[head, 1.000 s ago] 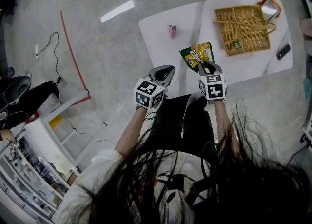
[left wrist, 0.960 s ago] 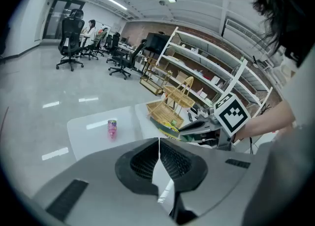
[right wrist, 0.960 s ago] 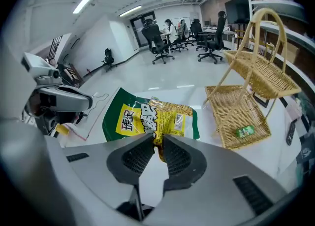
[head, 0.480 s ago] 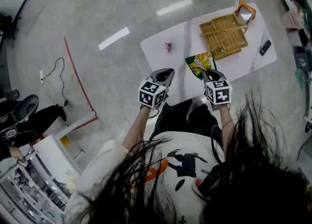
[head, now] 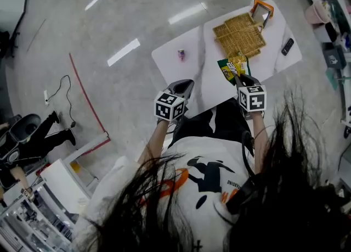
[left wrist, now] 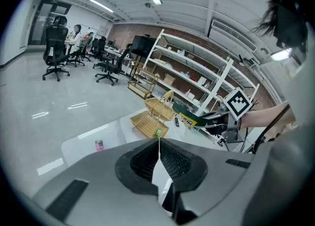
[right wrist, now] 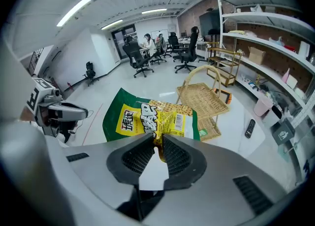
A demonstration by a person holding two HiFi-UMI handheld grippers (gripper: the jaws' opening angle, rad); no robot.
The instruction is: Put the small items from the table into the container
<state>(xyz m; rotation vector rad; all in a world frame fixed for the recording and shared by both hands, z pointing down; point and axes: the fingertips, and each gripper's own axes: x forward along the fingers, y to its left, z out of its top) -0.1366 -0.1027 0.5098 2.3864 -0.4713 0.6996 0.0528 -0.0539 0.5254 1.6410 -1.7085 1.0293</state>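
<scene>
My right gripper point(right wrist: 157, 150) is shut on the edge of a green and yellow snack bag point(right wrist: 147, 119), which hangs in the air above the white table point(head: 181, 72); in the head view the bag point(head: 231, 65) sits just short of the wicker basket point(head: 238, 34). My left gripper point(left wrist: 158, 157) is shut with nothing in it and hovers at the table's near left edge point(head: 181, 87). A small pink item point(head: 181, 54) stands on the table's left half. The basket point(left wrist: 147, 121) holds a small green packet point(left wrist: 158, 132).
A black remote point(head: 287, 46) lies on the table's right side. An orange-framed object point(head: 262, 10) stands behind the basket. Shelving point(left wrist: 197, 80) and office chairs point(left wrist: 54, 52) fill the room beyond. A red floor line point(head: 82, 89) runs at the left.
Both grippers have risen; the right one has carried the snack bag up and towards the basket. The head view has pulled back, so the table looks smaller and farther.
</scene>
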